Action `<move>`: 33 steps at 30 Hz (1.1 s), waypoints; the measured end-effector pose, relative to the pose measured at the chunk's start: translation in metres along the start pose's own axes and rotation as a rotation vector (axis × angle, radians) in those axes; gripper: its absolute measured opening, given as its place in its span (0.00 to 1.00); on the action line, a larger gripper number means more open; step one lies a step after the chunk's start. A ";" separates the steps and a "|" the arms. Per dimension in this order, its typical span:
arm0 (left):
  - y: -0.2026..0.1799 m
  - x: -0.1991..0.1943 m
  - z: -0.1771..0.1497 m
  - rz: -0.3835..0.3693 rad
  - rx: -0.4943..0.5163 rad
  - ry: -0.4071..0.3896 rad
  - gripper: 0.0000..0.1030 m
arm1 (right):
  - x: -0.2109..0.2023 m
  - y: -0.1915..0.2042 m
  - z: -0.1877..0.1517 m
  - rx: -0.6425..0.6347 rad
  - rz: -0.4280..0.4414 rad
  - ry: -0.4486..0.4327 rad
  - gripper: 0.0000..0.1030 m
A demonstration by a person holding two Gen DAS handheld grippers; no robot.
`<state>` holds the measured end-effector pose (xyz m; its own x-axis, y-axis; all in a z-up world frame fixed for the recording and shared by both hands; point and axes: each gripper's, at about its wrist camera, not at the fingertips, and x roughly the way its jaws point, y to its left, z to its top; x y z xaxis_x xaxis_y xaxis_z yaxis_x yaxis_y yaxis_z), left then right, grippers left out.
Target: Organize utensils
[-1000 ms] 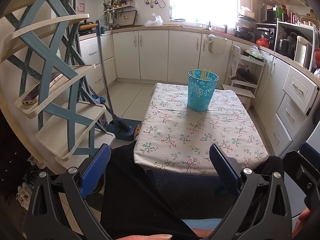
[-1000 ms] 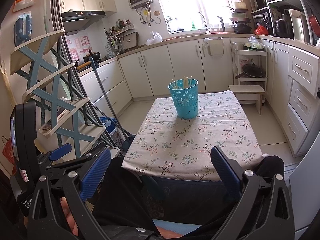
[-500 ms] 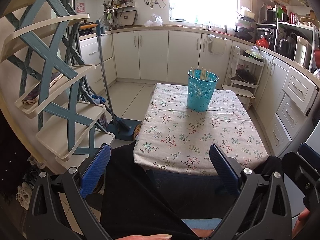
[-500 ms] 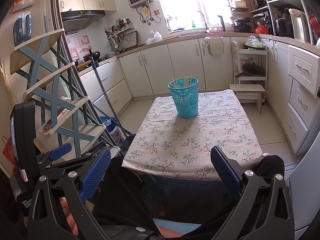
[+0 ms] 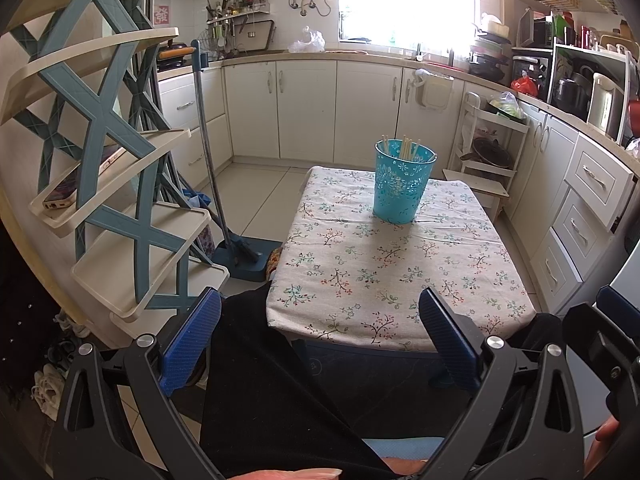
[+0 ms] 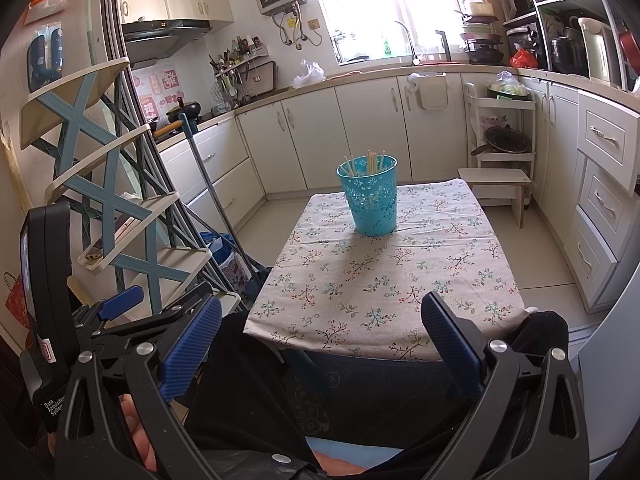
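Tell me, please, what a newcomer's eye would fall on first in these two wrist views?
The turquoise cutout basket draws the eye first: it stands upright, alone, toward the far end of the floral tablecloth, with pale chopsticks poking above its rim. Next come the left gripper and right gripper, both held low at the table's near edge with jaws wide apart and holding nothing. On the left, a cream-and-blue tiered rack looms close.

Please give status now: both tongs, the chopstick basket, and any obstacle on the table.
Left tongs open, empty. Right tongs open, empty, short of table edge. Teal basket upright on the tablecloth, chopsticks standing inside. Nothing else on the cloth.
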<state>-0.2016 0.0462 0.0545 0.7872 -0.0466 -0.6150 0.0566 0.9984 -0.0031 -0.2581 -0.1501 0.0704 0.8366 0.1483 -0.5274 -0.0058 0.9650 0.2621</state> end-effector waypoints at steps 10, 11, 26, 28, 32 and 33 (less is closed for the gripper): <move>0.000 0.000 0.000 -0.001 0.000 0.001 0.92 | 0.000 0.001 0.000 0.000 -0.001 0.000 0.93; 0.000 0.000 0.000 -0.001 0.000 0.002 0.92 | 0.000 0.001 0.000 0.000 -0.001 0.000 0.93; 0.000 0.001 0.001 -0.002 -0.001 0.005 0.92 | 0.001 0.001 0.001 0.001 0.000 0.003 0.93; 0.000 0.001 0.001 -0.002 -0.001 0.005 0.92 | 0.000 0.001 0.000 0.002 0.000 0.004 0.93; 0.001 0.002 0.002 -0.003 -0.001 0.005 0.92 | 0.001 0.002 -0.002 0.002 0.001 0.006 0.93; 0.001 0.002 0.002 -0.003 -0.001 0.005 0.92 | 0.001 0.002 -0.001 0.002 0.001 0.006 0.93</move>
<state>-0.1990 0.0472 0.0551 0.7838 -0.0491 -0.6190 0.0580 0.9983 -0.0058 -0.2579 -0.1479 0.0691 0.8331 0.1503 -0.5324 -0.0052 0.9645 0.2641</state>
